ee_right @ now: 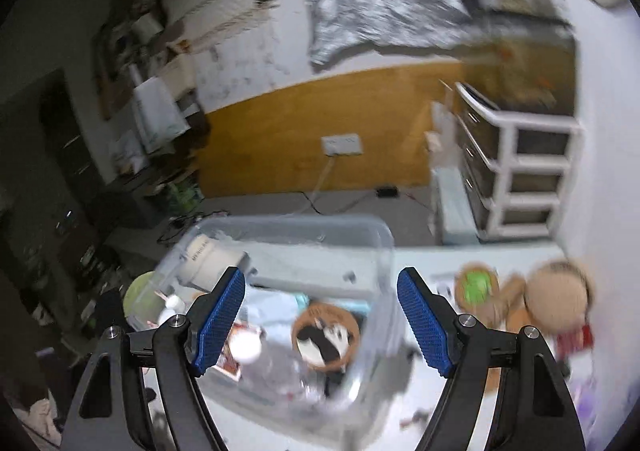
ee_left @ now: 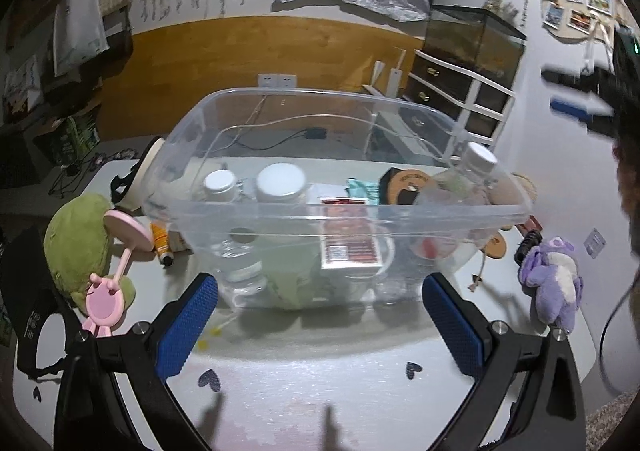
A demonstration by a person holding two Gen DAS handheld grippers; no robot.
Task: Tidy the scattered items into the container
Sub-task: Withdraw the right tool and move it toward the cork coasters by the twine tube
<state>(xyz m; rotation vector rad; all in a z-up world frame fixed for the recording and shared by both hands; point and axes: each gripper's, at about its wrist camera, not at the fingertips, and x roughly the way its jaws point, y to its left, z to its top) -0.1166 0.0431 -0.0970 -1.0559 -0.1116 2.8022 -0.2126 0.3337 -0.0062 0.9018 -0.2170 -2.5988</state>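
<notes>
Left gripper [ee_left: 320, 325], blue-padded, jaws wide apart and empty, levelled low before clear plastic storage container [ee_left: 400, 219]. Right gripper [ee_right: 321, 321] likewise spread, empty, tilted down above container. Purple plush toy [ee_left: 554, 279] right of container, green plush toy [ee_left: 76, 247] left.

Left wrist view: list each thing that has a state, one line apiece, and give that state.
Left claw: open, empty.
Right claw: open, empty, above the bin.
Clear bin: no lid on, partly filled.
Bottle with white cap: capped, leaning inside the bin.
Green plush toy: out of the bin, on the table.
Purple plush toy: out of the bin, on the table.
Pink stand: outside the bin, against the green plush toy.
</notes>
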